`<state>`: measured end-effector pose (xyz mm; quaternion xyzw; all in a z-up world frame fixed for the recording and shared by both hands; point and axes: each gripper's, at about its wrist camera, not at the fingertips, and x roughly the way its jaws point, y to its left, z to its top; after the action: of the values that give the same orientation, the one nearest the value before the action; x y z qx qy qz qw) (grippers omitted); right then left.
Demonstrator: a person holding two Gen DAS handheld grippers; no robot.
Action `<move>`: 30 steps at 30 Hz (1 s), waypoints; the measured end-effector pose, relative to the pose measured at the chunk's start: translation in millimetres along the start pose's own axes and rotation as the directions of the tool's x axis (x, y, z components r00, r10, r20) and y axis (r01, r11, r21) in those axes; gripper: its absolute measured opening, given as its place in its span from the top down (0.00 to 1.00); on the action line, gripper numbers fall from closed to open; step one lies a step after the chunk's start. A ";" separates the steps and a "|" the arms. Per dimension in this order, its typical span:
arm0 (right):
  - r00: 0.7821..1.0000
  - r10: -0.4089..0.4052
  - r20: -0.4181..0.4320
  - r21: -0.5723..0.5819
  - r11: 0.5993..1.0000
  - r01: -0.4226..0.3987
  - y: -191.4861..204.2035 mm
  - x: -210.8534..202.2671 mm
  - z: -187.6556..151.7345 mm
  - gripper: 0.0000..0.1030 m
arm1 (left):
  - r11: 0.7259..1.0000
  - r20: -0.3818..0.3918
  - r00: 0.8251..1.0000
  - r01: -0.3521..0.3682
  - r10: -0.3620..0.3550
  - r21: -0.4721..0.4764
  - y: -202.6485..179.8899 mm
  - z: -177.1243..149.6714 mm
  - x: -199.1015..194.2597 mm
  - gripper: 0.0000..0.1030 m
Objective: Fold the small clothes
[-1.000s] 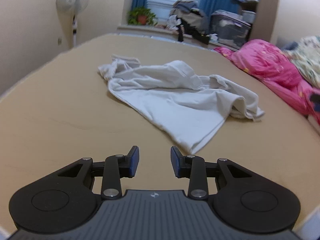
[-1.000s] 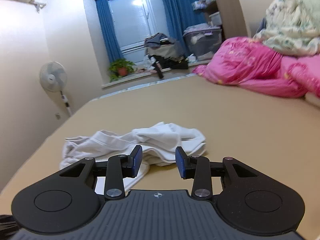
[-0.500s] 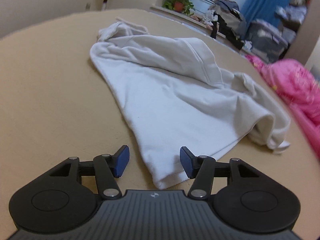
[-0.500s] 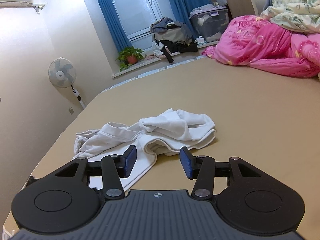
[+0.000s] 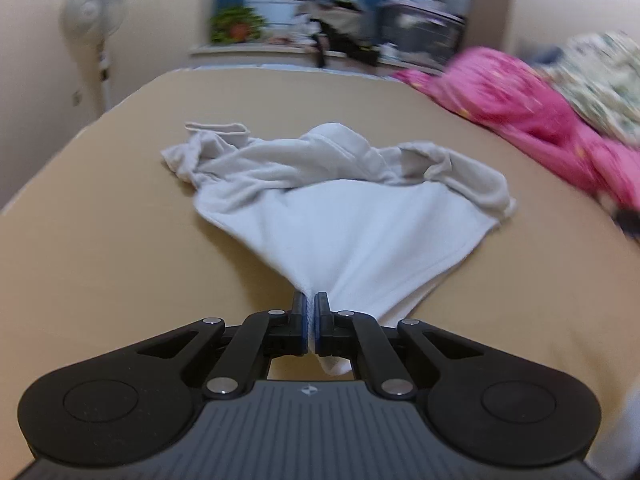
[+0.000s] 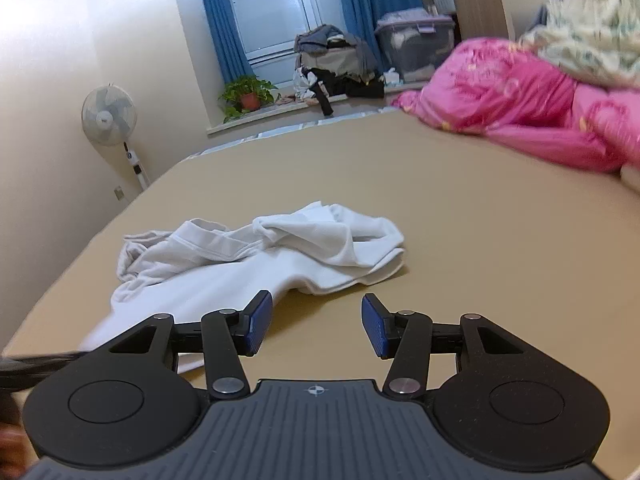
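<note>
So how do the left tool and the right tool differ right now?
The left tool is shut on a corner of the crumpled white cotton garment; the right tool is open and holds nothing. The left pulls cloth taut; the right hovers beside it. Both have blue pads.

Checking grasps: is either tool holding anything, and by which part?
The left tool pinches the white garment at its near corner. The right tool is open, holding nothing.

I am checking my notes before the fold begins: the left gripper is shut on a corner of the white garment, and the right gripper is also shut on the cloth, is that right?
Not quite. The left gripper is indeed shut on a corner of the white garment, but the right gripper is open and holds nothing; its pads stand apart over the tan bed, as the right wrist view shows.
</note>
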<state>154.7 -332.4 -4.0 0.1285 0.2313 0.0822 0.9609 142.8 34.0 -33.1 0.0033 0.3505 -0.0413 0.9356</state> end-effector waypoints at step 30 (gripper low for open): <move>0.943 0.016 -0.333 -0.097 0.994 -0.051 15.4 140.4 -41.1 0.89 | 0.986 -0.298 0.946 0.087 -0.125 -0.139 147.2 -50.9 18.0 0.79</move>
<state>257.6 -278.6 -94.5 0.0663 0.3828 0.1309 0.9121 134.6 181.1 -86.7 -0.0674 0.4927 -0.0687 0.8649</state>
